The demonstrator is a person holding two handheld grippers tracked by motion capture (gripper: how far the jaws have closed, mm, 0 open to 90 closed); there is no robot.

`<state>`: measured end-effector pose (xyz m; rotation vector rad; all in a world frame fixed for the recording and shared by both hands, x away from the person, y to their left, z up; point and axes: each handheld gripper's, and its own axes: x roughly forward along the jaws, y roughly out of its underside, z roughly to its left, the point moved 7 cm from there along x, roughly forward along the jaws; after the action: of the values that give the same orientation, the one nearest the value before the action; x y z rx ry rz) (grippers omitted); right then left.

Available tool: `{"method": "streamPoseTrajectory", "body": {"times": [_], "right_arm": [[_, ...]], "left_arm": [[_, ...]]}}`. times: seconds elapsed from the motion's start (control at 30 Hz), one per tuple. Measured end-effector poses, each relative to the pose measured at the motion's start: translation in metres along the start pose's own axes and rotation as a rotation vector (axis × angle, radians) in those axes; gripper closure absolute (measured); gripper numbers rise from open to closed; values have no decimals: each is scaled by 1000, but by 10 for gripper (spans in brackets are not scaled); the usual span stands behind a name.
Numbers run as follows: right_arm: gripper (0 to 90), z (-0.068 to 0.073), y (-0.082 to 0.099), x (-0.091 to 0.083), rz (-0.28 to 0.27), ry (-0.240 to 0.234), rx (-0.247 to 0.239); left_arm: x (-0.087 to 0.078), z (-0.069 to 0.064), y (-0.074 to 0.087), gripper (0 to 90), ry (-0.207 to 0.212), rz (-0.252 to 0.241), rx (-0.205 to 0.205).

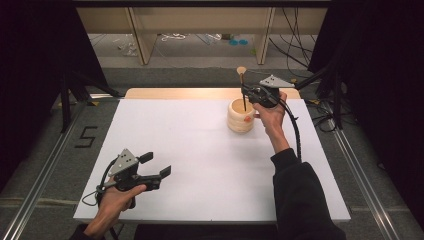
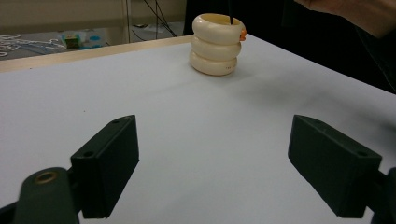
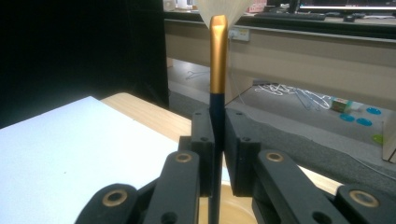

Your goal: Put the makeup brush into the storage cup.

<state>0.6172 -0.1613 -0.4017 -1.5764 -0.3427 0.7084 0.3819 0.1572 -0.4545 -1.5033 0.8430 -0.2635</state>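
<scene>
A white bench (image 1: 200,165) seen from above, with a person's forearms reaching in from the near edge. At the far right stands a cream holder (image 1: 240,116) shaped like three stacked rings. The right gripper (image 1: 246,91) hovers just above it, its fingers (image 3: 204,140) pressed together, pinching the dark handle of a makeup brush (image 3: 218,60). The brush stands upright, its lower end inside the holder, its gold ferrule and pale bristles pointing up. At the near left, well apart from the holder, the left gripper (image 1: 156,165) sits low over the bench with its fingers (image 2: 108,163) spread wide and nothing between them.
</scene>
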Motion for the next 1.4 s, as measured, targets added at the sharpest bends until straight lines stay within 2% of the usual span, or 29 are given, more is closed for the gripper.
{"method": "streamPoseTrajectory", "body": {"times": [0.07, 0.4, 0.67, 0.83, 0.93, 1.07, 1.1, 1.4], "right_arm": [[829, -1, 0, 1, -11, 3, 6], [829, -2, 8, 4, 4, 4, 20], [829, -3, 16, 7, 33, 1, 37], [829, -5, 19, 8, 24, 6, 41], [829, -4, 22, 8, 46, -5, 68], [829, -6, 23, 10, 24, -3, 56], [829, -4, 25, 11, 38, -8, 76], [829, -3, 31, 13, 55, -9, 71]], "left_arm": [[0, 0, 0, 158, 0, 0, -1], [0, 0, 0, 158, 0, -1, 0], [0, 0, 0, 158, 1, -3, 0], [0, 0, 0, 158, 1, -4, 0], [0, 0, 0, 158, 1, -4, 0], [0, 0, 0, 158, 1, -3, 1], [0, 0, -1, 158, 1, -4, 1], [-1, 0, -1, 159, 1, -4, 1]]}}
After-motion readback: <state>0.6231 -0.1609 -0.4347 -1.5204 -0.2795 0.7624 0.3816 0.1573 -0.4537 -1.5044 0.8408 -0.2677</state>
